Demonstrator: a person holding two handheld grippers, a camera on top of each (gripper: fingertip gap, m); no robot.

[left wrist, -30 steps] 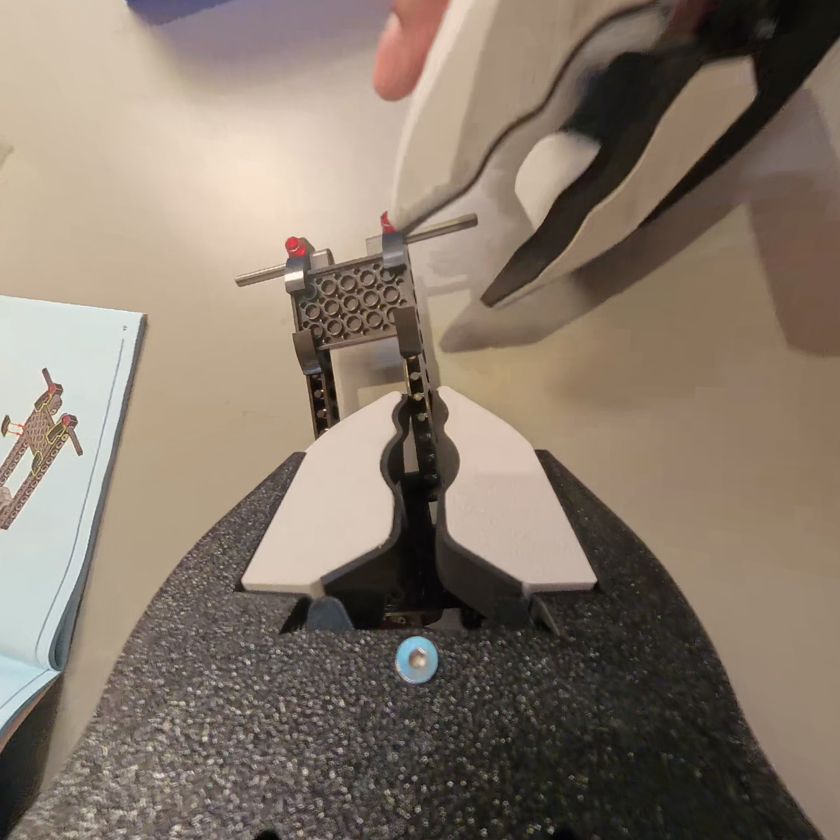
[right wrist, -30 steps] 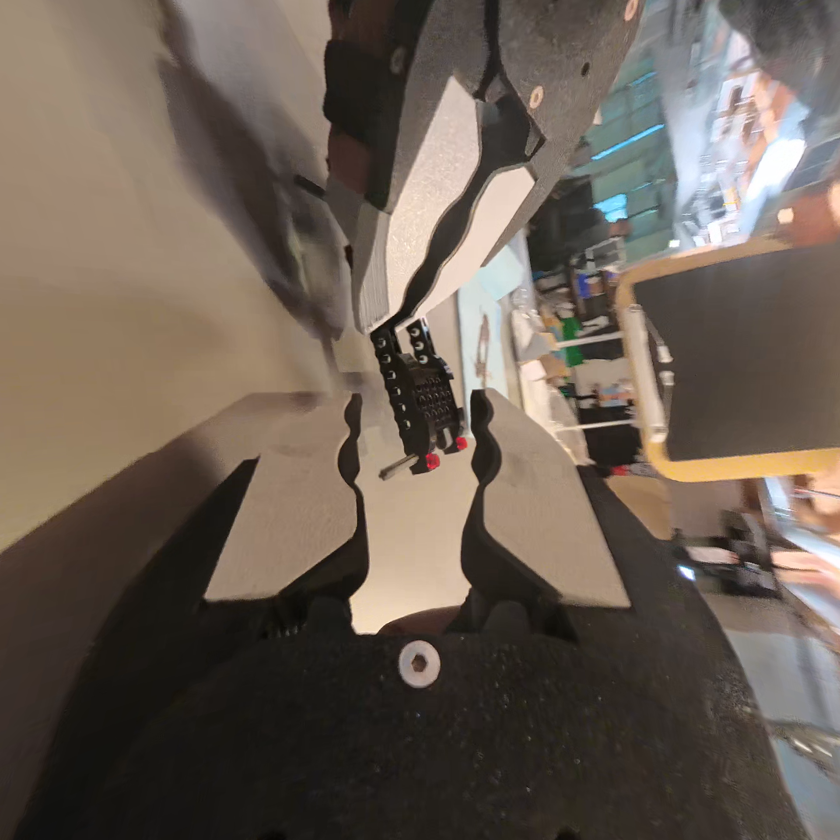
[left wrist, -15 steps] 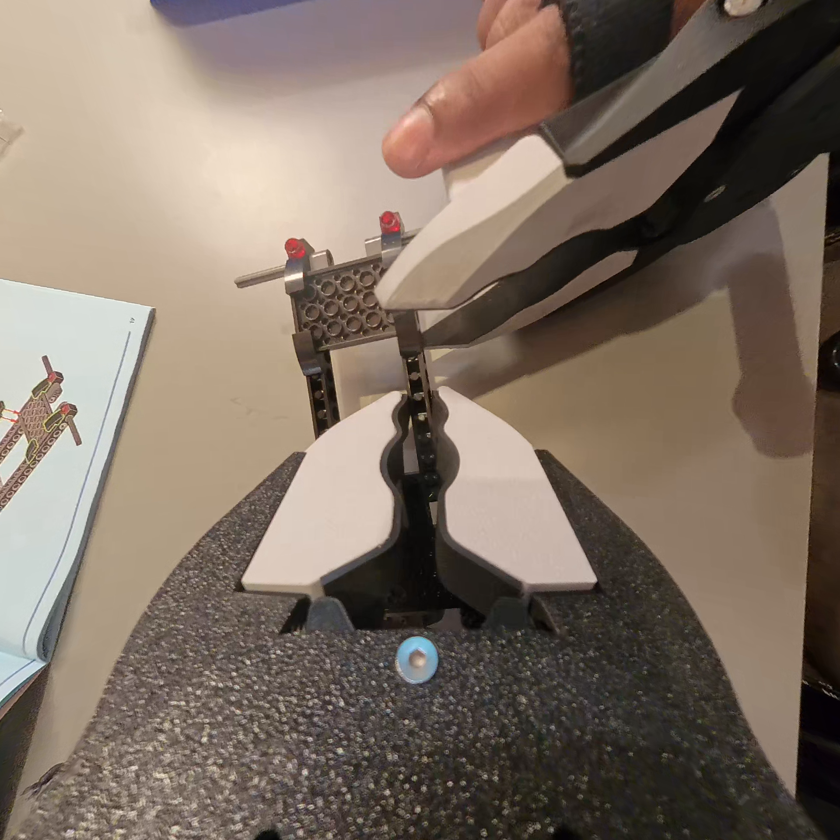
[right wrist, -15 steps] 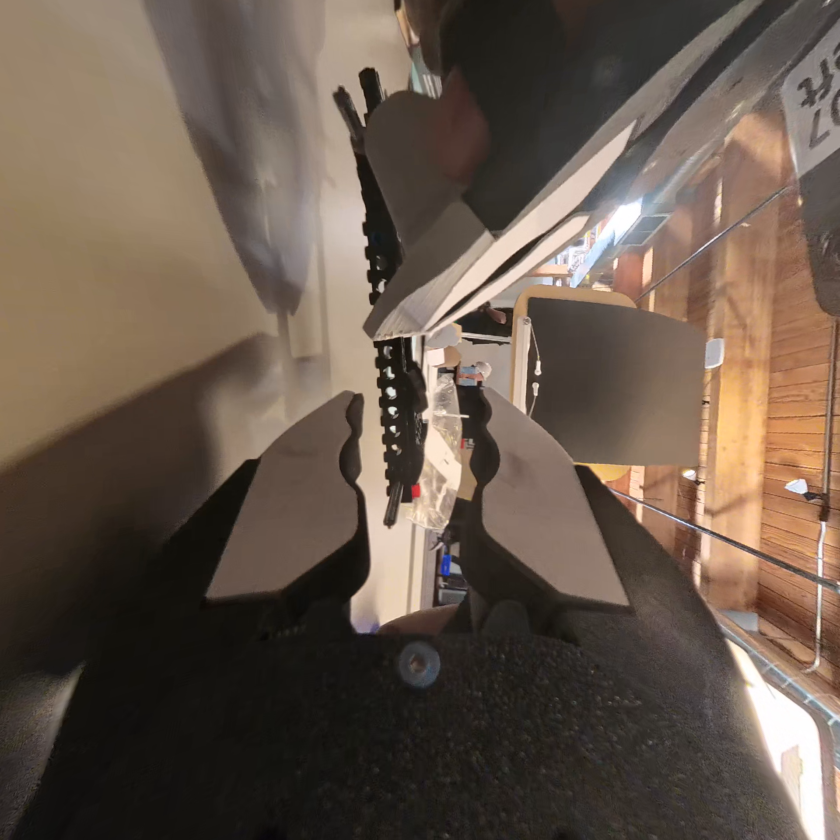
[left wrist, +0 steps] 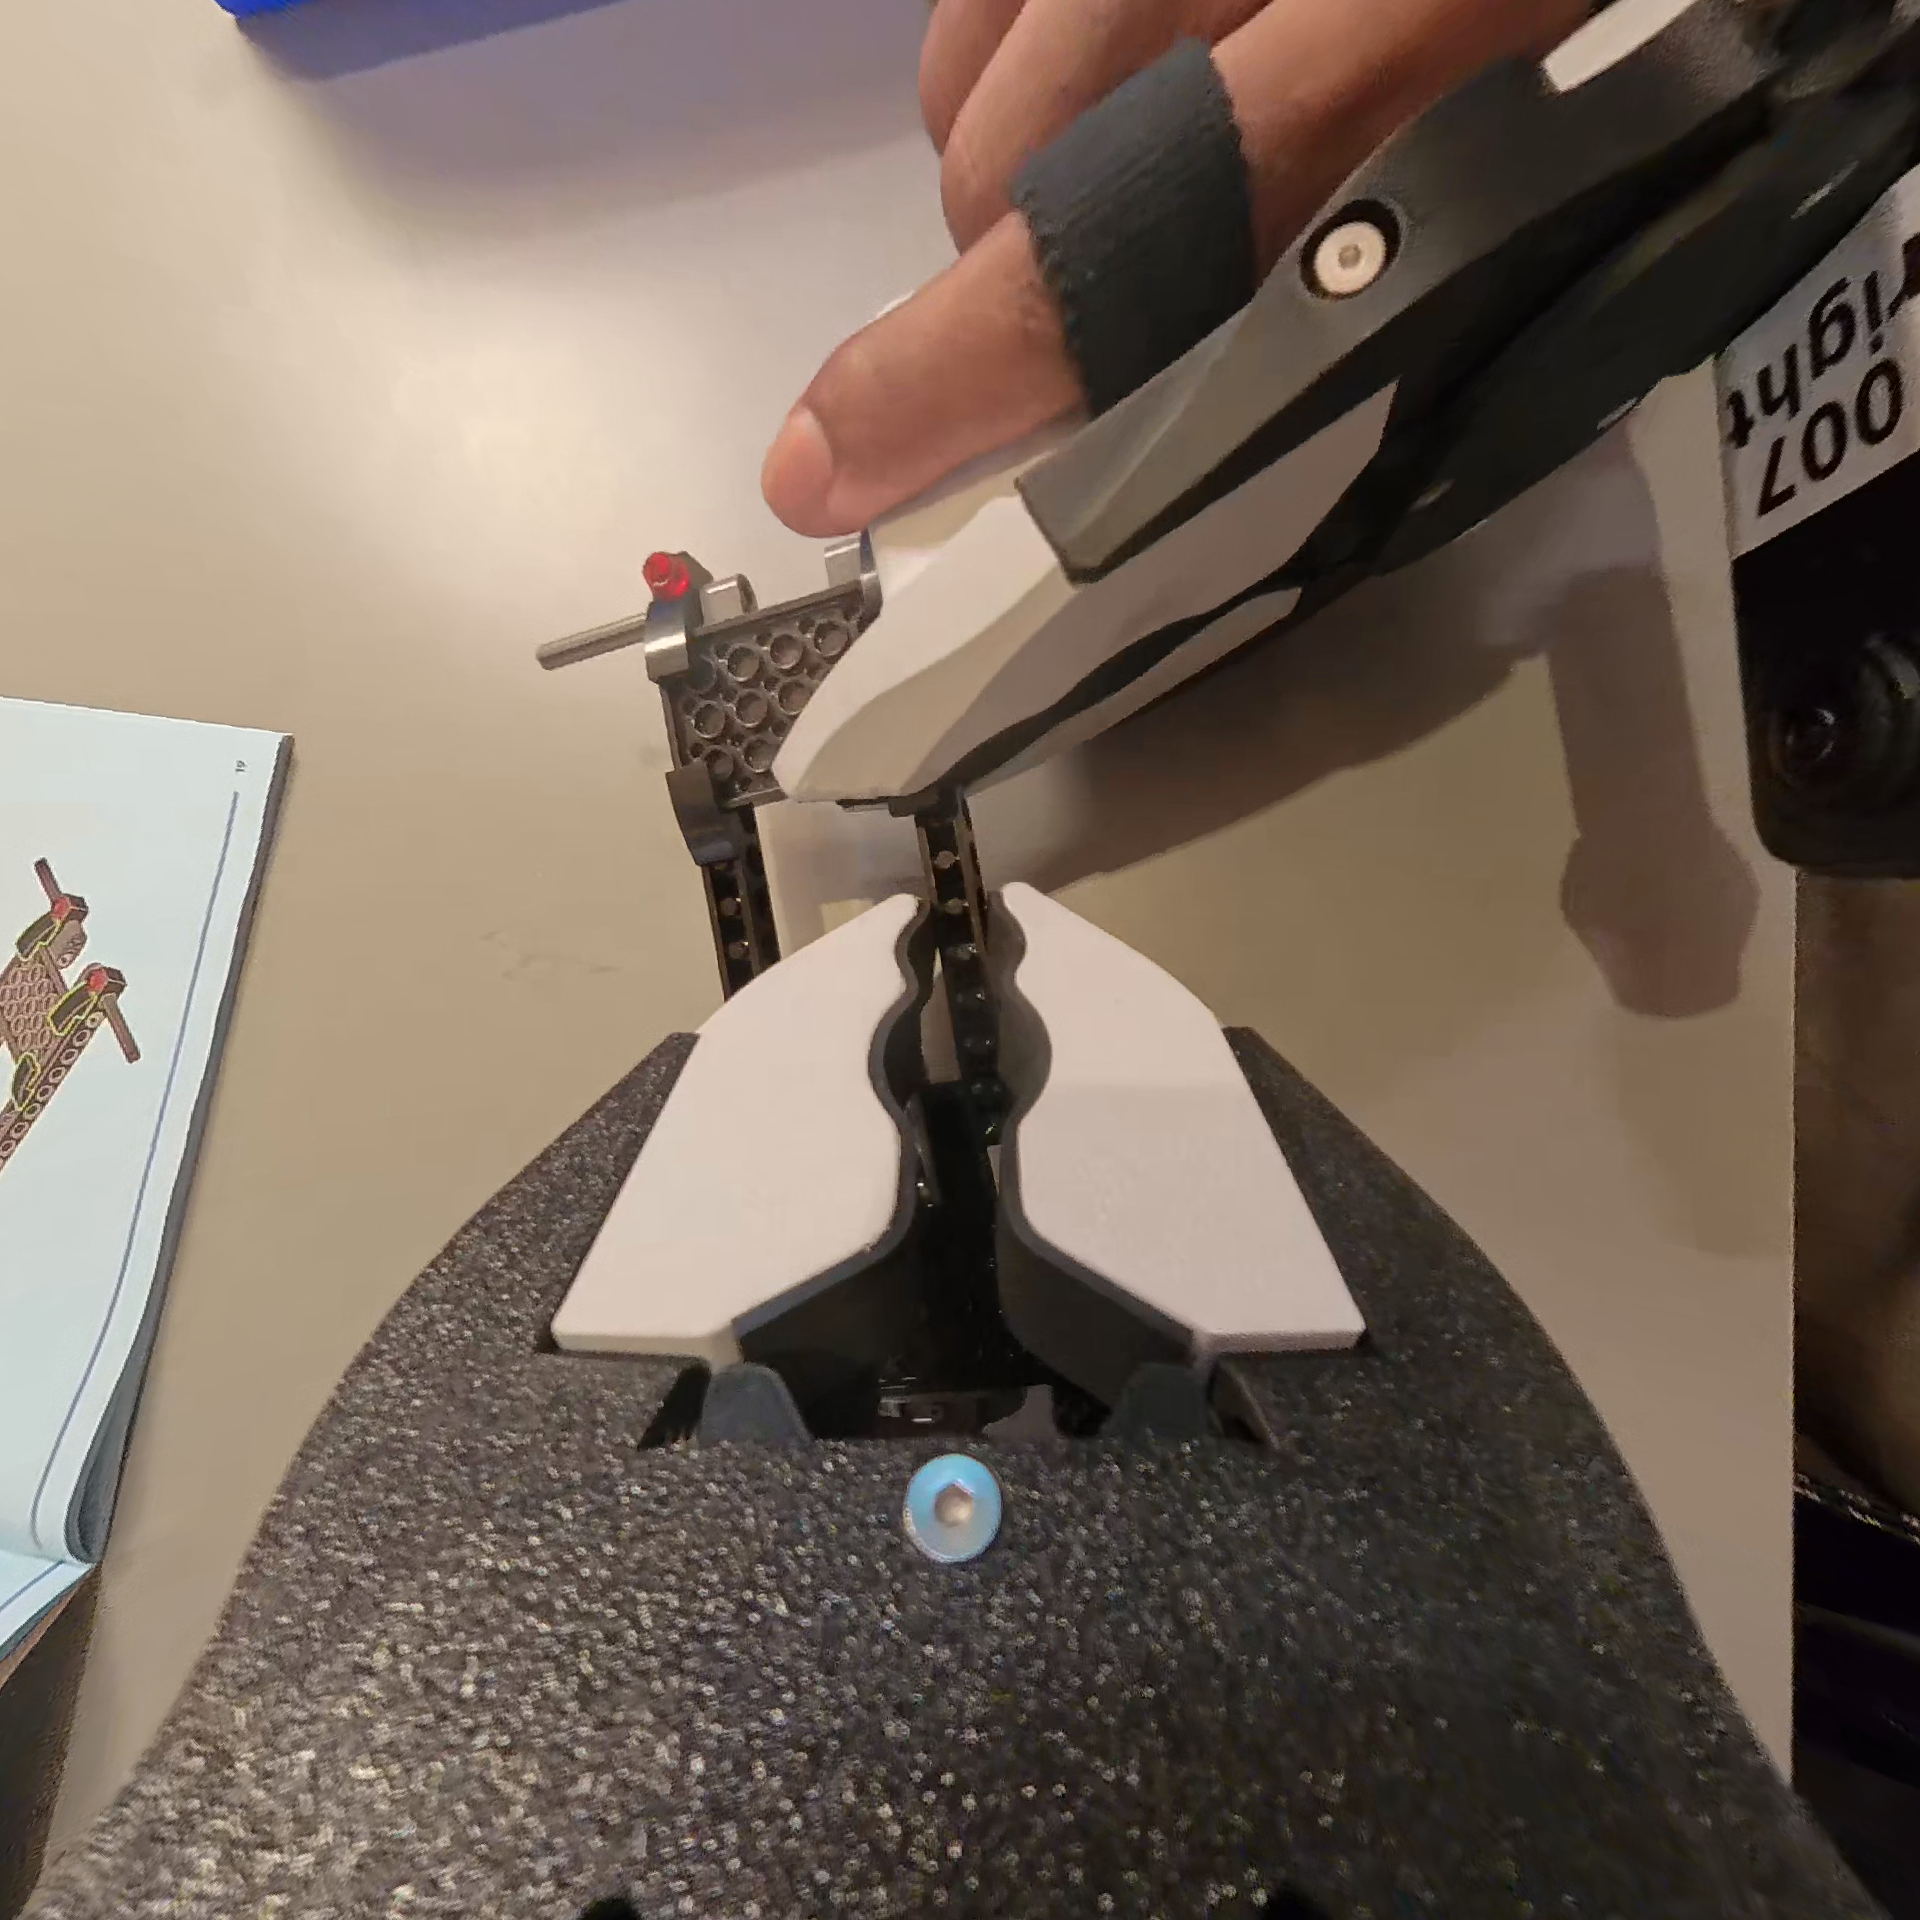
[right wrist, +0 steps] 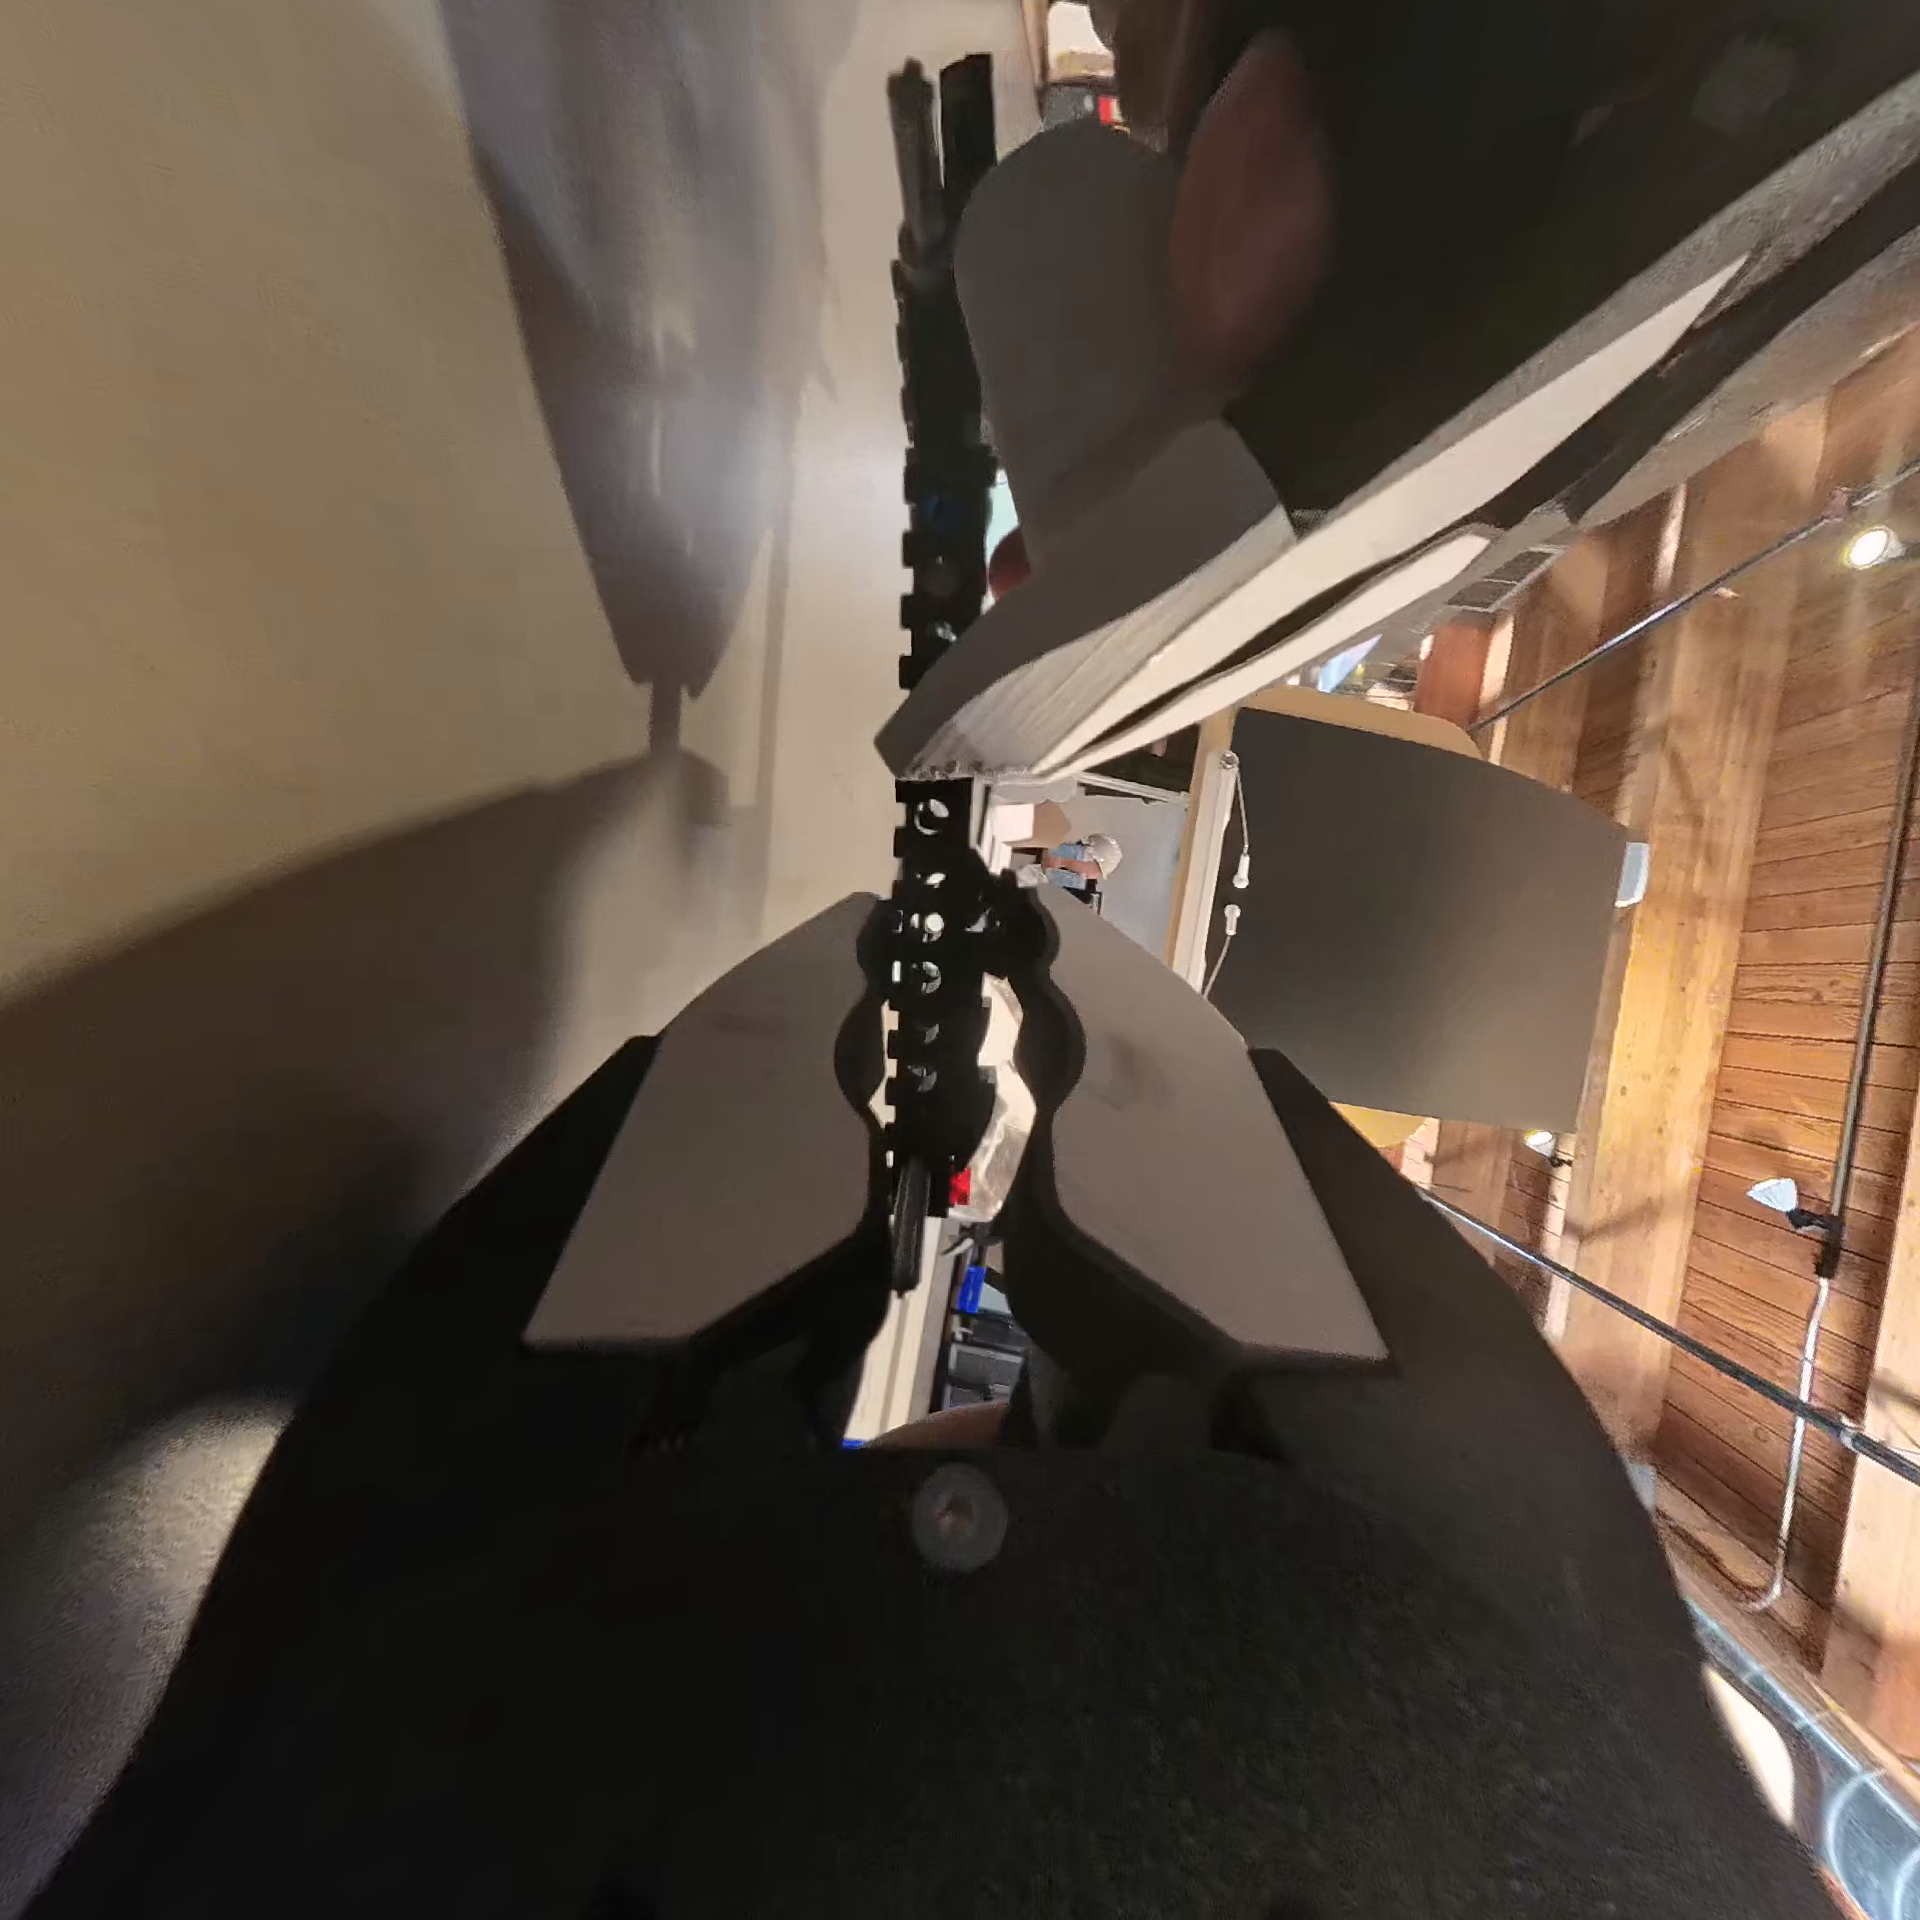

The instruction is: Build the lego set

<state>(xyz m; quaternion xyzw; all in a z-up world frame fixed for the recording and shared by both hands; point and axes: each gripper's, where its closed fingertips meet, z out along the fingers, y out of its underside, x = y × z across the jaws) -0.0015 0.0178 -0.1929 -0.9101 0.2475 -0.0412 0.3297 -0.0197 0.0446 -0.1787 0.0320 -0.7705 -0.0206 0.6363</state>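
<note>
- the right gripper (right wrist: 951, 935) has closed in since a second ago: then its jaws stood wide with the brick assembly (left wrist: 769, 707) out ahead of them, now they are narrow with the plate end of the build between the pads.
- in the right wrist view both pads look pressed on the dark studded edge; some blur, but contact reads on each side.
- the left gripper (left wrist: 961, 914) is unchanged over the same span: jaws narrow, clamped on one black holed beam (left wrist: 954, 883) of the same assembly.
- so the build is now held from both ends at once, above the beige table (left wrist: 364, 364), not resting on it as far as i can tell.
- the assembly: dark grey studded plate at the far end, two black holed beams running back toward the left gripper, a grey axle (left wrist: 592, 646) sticking out sideways, and a red pin (left wrist: 665, 571) on top.
- the second beam (left wrist: 732, 904) hangs free just beside the left pads, not gripped.
- pose, right side: it comes in from the upper right, tilted down over the plate, covering that corner of it. the hand (left wrist: 997, 343) lies along the top finger, a black strap across one finger.
- pose, left side: pointing forward along the table, fingers level, beam running straight out between them.
- an open light-blue instruction booklet (left wrist: 114, 1039) lies flat on the table to the left, well apart from both grippers.
- a blue edge (left wrist: 436, 31) shows at the far side of the table, too cropped to name.
</note>
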